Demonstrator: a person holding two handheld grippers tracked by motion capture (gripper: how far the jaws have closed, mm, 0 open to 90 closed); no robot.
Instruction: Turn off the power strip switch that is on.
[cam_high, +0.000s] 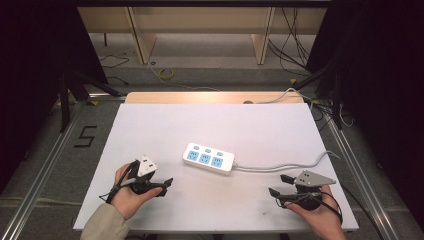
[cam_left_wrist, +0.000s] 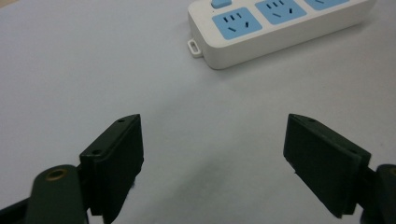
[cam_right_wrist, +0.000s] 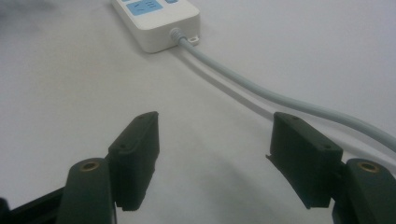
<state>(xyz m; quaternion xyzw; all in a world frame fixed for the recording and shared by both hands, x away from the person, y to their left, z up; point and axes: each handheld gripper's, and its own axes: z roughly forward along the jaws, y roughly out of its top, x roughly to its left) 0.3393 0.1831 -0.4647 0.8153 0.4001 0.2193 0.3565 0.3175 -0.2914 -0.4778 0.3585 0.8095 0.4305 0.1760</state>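
A white power strip (cam_high: 208, 158) with blue sockets lies at the middle of the white table (cam_high: 165, 125). Its grey cable (cam_high: 287, 166) runs off to the right. My left gripper (cam_high: 166, 184) rests low at the front left, jaws open and empty, pointing right toward the strip. In the left gripper view the strip's end (cam_left_wrist: 275, 25) lies ahead of the spread jaws. My right gripper (cam_high: 278, 185) sits at the front right, open and empty, pointing left. In the right gripper view the strip's cable end (cam_right_wrist: 156, 21) and the cable (cam_right_wrist: 280, 98) lie ahead of its jaws.
Dark stands flank the table (cam_high: 70, 95). Behind it, wooden furniture (cam_high: 200, 22) stands on a floor with loose cables (cam_high: 165, 74). A "5" mark (cam_high: 86, 136) shows on the floor at left. The table's front edge (cam_high: 215, 231) is near both hands.
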